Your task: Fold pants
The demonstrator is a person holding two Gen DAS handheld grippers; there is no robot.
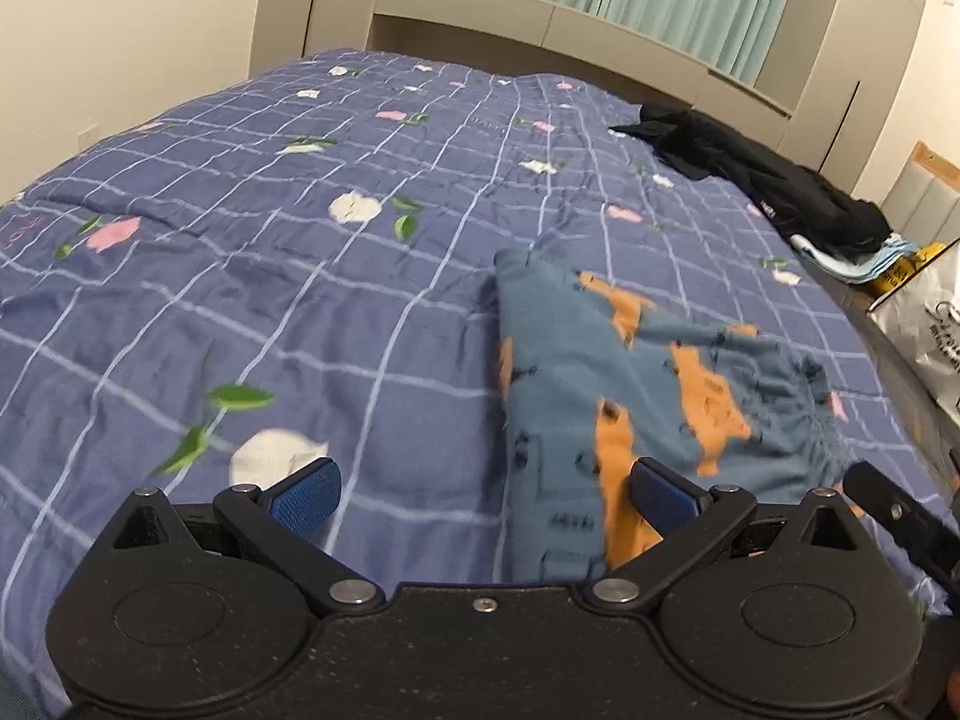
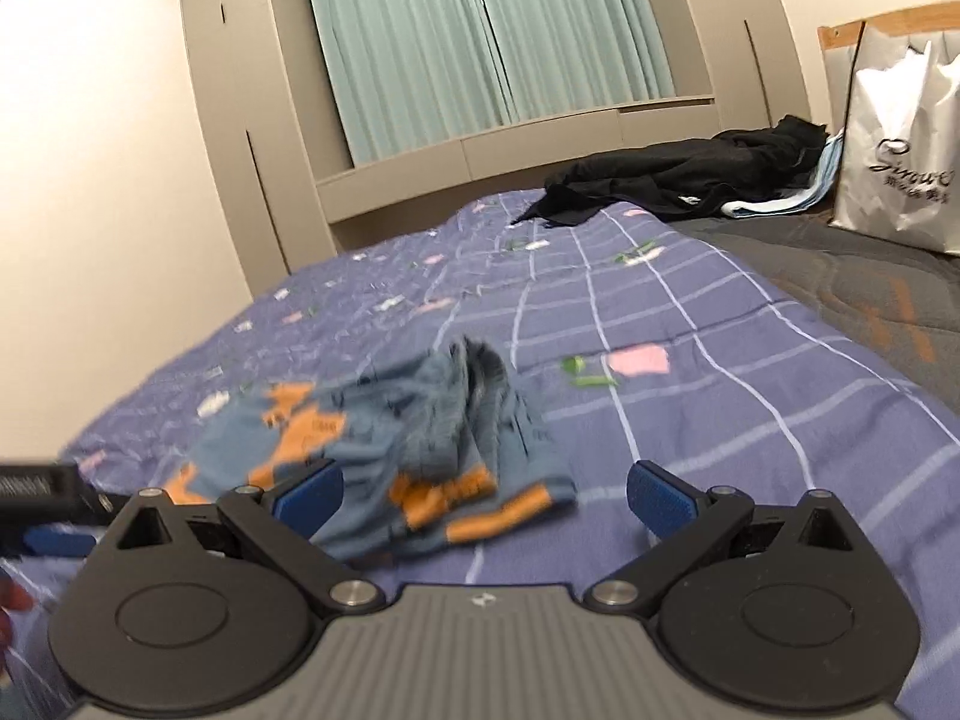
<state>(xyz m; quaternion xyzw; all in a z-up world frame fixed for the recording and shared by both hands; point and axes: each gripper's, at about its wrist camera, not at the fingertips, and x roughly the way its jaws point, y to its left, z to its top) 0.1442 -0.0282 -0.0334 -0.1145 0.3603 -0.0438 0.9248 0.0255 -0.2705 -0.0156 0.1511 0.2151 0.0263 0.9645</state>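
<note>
I had both grippers spread wide and empty, left gripper (image 1: 483,495), right gripper (image 2: 483,495), crumpled pants (image 1: 648,384) lower right of frame on the bed (image 1: 240,276)

A bedroom in a home. A bed (image 1: 300,276) fills most of both views, spread with a blue checked quilt printed with flowers. Behind its far edge runs a beige built-in shelf (image 2: 516,150) with cupboards (image 2: 240,138) either side, and pale green curtains (image 2: 480,36) hang above. Dark clothes (image 2: 690,174) lie heaped near the far right corner (beside a white bag (image 2: 900,150)).
</note>
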